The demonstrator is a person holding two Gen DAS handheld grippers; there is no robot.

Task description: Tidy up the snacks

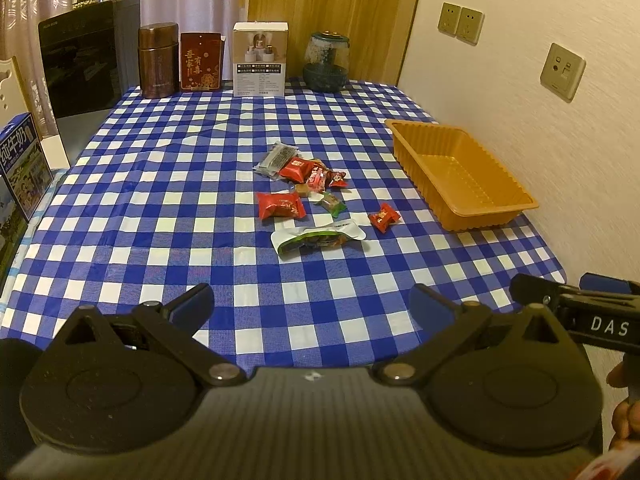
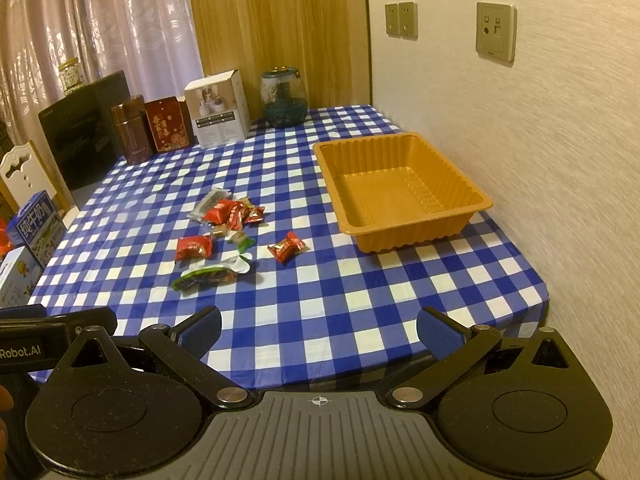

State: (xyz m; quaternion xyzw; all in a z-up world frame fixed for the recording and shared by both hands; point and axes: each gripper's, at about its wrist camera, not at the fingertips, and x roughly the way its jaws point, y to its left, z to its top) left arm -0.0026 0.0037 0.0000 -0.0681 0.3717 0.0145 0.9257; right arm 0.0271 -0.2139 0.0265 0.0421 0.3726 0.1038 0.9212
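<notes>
Several wrapped snacks lie in a loose cluster mid-table, also in the right wrist view. A red packet, a green-white packet and a lone red candy lie nearest. An empty orange tray stands at the right by the wall. My left gripper is open and empty above the table's near edge. My right gripper is open and empty, also at the near edge; part of it shows at the right of the left wrist view.
At the table's far edge stand a brown tin, a red box, a white box and a glass jar. A black appliance and milk cartons sit at the left. The wall runs along the right.
</notes>
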